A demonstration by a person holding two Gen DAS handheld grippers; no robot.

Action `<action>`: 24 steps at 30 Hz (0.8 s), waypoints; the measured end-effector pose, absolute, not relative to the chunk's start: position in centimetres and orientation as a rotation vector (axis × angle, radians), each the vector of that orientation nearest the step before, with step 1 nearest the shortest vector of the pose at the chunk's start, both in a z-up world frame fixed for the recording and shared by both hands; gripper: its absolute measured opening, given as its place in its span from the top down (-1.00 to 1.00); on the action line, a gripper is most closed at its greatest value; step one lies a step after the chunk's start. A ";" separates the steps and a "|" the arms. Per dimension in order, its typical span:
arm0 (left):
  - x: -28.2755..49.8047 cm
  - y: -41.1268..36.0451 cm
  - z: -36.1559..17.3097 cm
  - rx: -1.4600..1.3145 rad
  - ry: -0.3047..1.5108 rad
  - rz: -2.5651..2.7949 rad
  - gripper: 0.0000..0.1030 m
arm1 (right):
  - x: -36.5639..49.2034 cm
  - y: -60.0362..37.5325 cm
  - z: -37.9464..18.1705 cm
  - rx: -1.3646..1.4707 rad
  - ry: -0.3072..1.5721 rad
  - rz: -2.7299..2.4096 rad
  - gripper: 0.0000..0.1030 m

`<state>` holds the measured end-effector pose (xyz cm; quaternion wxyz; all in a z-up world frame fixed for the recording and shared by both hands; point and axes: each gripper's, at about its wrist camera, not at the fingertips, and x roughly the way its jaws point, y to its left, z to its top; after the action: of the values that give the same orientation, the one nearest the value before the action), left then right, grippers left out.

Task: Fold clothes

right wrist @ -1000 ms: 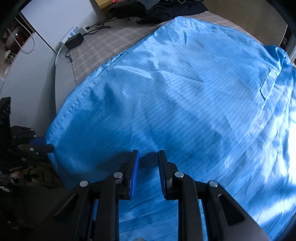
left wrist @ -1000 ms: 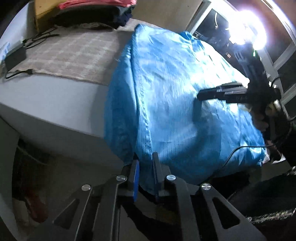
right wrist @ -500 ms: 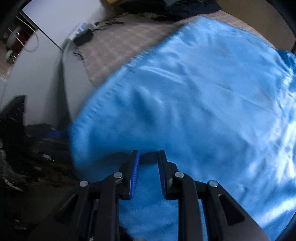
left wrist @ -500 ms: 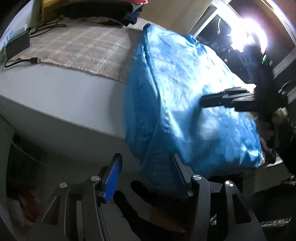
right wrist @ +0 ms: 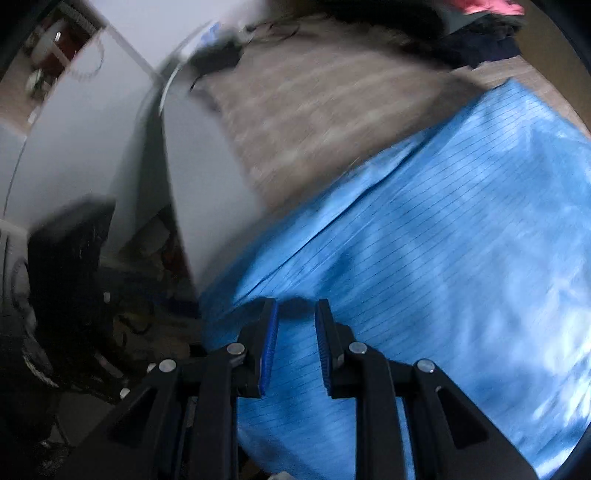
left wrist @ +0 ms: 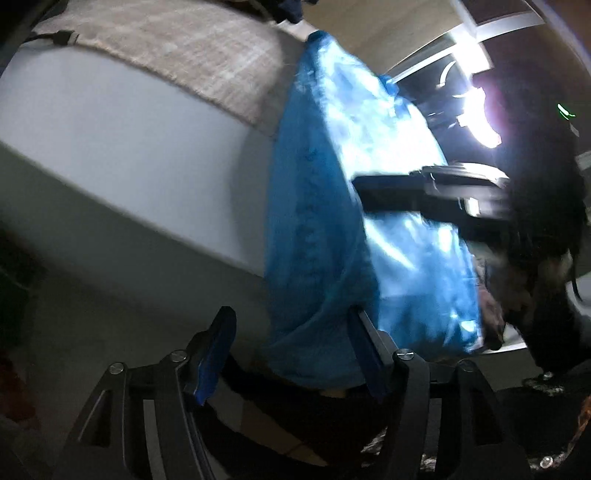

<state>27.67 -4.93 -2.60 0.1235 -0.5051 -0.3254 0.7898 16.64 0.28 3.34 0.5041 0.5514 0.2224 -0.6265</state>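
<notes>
**Thin blue garment hangs over the bed edge, one gripper letting go**

Dim room, a glaring lamp at upper right, and a bed [left wrist: 122, 147] with a pale side and a checked beige cover [left wrist: 192, 48] fill the left wrist view. Over the near edge of the bed droops the blue garment [left wrist: 317, 229], its lower fold hanging loose. The left gripper [left wrist: 291, 354] sits at that hanging hem with its jaws opening; the cloth lies between them against the right-hand pad, but the left pad stands clear of it, so nothing is pinched. Across the garment the right gripper [left wrist: 424, 192] reaches in, blurred.

From the right wrist view the same checked cover [right wrist: 317, 110] runs back to a heap of dark clothes [right wrist: 476, 33]. The garment [right wrist: 461, 229], finely lined and shiny, spreads over the bed. The right gripper [right wrist: 295, 332] has its jaws narrowly apart right at the cloth; whether a pleat is caught between them I cannot tell.

By its look the fabric is light, limp and probably slippery, likely to slide off the bed. The stitched seam or hem seems the surest place to pinch.
</notes>
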 end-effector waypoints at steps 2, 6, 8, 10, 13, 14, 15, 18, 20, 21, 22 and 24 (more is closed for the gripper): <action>27.6 -4.5 -2.3 -1.444 -0.918 2.302 0.09 | 12.7 0.8 4.7 1.354 0.460 -1.631 0.42; 27.2 -3.9 -2.0 -1.439 -0.863 2.301 0.24 | 2.2 1.1 6.8 1.466 0.224 -1.871 0.12; 27.0 -3.8 -2.1 -1.442 -0.847 2.299 0.31 | -1.0 -0.3 6.8 1.492 0.212 -1.942 0.12; 27.0 -3.9 -2.0 -1.443 -0.828 2.298 0.35 | -3.1 -2.8 6.3 1.499 0.262 -2.000 0.12; 27.0 -4.2 -1.6 -1.453 -0.808 2.296 0.39 | -5.4 -5.2 5.0 1.529 0.387 -2.034 0.12; 27.0 -4.2 -1.5 -1.460 -0.805 2.291 0.29 | -5.9 -5.4 4.5 1.545 0.411 -2.033 0.12; 27.1 -4.3 -1.4 -1.469 -0.807 2.292 0.18 | -6.3 -5.6 4.0 1.567 0.411 -2.025 0.12; 27.5 -4.9 -1.2 -1.450 -0.815 2.310 -0.22 | -7.5 -6.2 2.6 1.634 0.411 -2.001 0.12; 27.4 -5.0 -1.4 -1.451 -0.801 2.314 -0.22 | -8.1 -6.4 1.7 1.670 0.410 -1.989 0.12; 27.3 -5.0 -1.6 -1.458 -0.802 2.307 -0.22 | -8.1 -6.4 1.5 1.668 0.411 -1.987 0.13; 27.1 -5.0 -1.8 -1.464 -0.804 2.300 -0.22 | -8.1 -6.5 1.3 1.667 0.412 -1.984 0.13; 26.8 -4.9 -2.1 -1.465 -0.804 2.283 -0.21 | -7.7 -6.5 1.4 1.631 0.423 -1.977 0.60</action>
<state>26.81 -4.94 -2.10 0.1556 -0.5116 -0.2807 0.7970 -7.68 -6.54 1.36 0.2685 0.6048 0.1567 -0.7332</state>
